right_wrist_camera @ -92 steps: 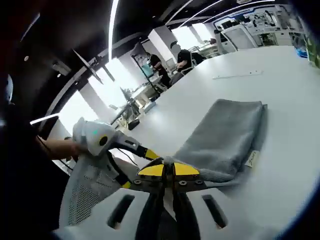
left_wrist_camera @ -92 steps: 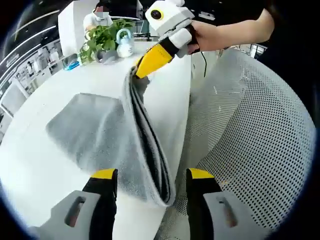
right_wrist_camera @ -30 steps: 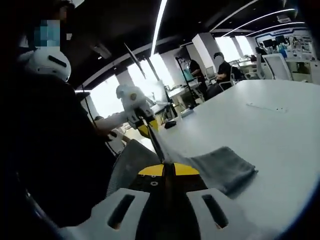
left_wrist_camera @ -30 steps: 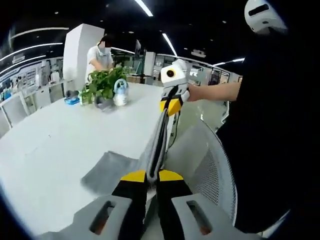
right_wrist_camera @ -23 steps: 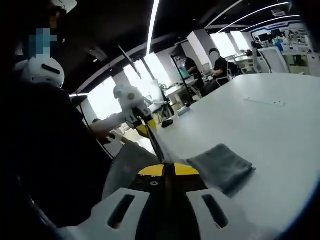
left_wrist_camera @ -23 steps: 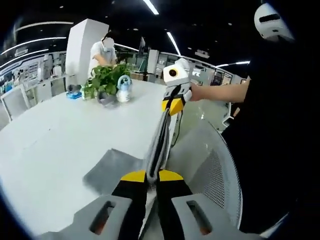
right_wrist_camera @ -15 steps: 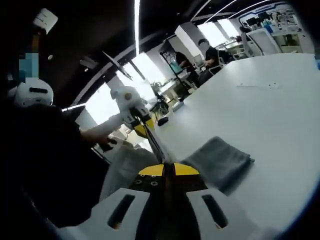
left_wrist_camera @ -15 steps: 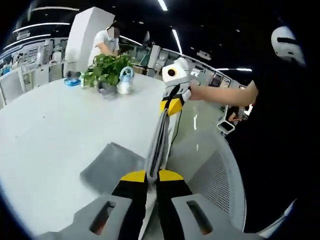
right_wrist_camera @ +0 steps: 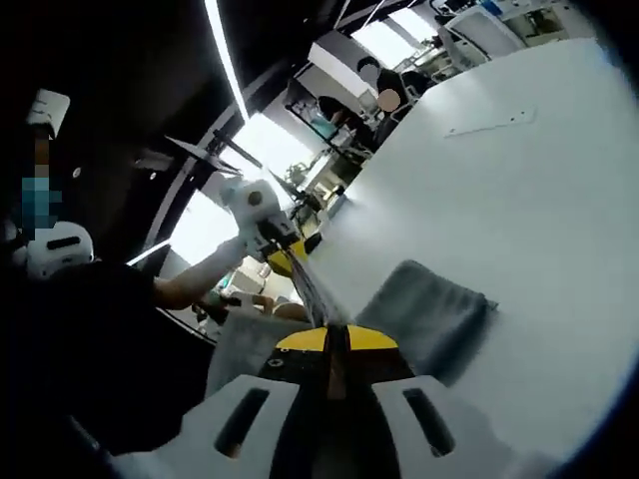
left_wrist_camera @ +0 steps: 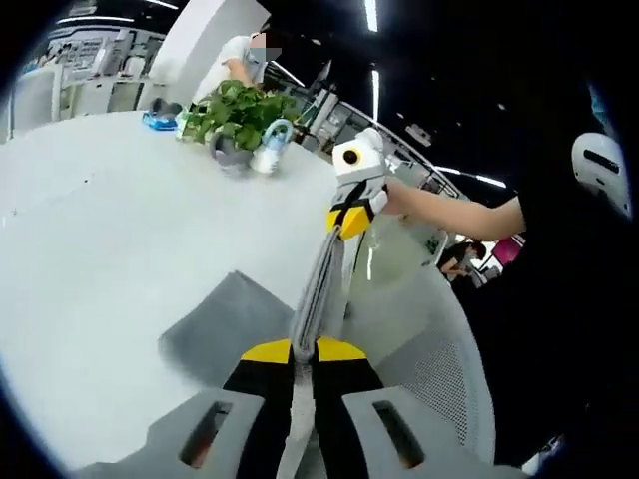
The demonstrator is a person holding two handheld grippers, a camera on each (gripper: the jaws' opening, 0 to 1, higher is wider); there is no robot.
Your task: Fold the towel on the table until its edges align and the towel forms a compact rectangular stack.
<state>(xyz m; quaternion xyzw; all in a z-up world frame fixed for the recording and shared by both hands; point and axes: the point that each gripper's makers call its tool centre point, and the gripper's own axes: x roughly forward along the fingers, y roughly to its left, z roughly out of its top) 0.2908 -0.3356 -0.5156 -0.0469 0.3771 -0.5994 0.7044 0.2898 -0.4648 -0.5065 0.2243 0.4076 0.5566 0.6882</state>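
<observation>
Left gripper view: left claw [left_wrist_camera: 304, 351], yellow-tipped, jaws pressed together on the near end of the towel [left_wrist_camera: 232, 324]. Towel: grey, its gripped edge drawn taut in a narrow band from the left claw up to the right claw [left_wrist_camera: 348, 220], which pinches the far end. The rest of the towel hangs from that edge and lies spread on the white surface [left_wrist_camera: 110, 239], to the left of the band. Right claw: held by a hand [left_wrist_camera: 391, 200] on a bare forearm reaching in from the right. Mesh chair [left_wrist_camera: 439, 369]: grey, at lower right, beside the surface edge. Plant [left_wrist_camera: 232, 108]: green, potted, at the far end of the surface. Bottle [left_wrist_camera: 271, 148]: pale, handled, just beside the plant. A blue item sits to the plant's left, too small to identify. A person in white stands behind the plant.

Right gripper view: right claw [right_wrist_camera: 335, 342], yellow tips closed on the towel [right_wrist_camera: 424, 317] edge. The taut edge runs up and left to the left claw [right_wrist_camera: 285, 261], gripped by a hand [right_wrist_camera: 232, 251]. The towel's loose part lies on the surface [right_wrist_camera: 519, 200], just right of the claw. Chair [right_wrist_camera: 250, 351]: mesh, partly visible at lower left. People sit at desks in the far background, by bright windows.
</observation>
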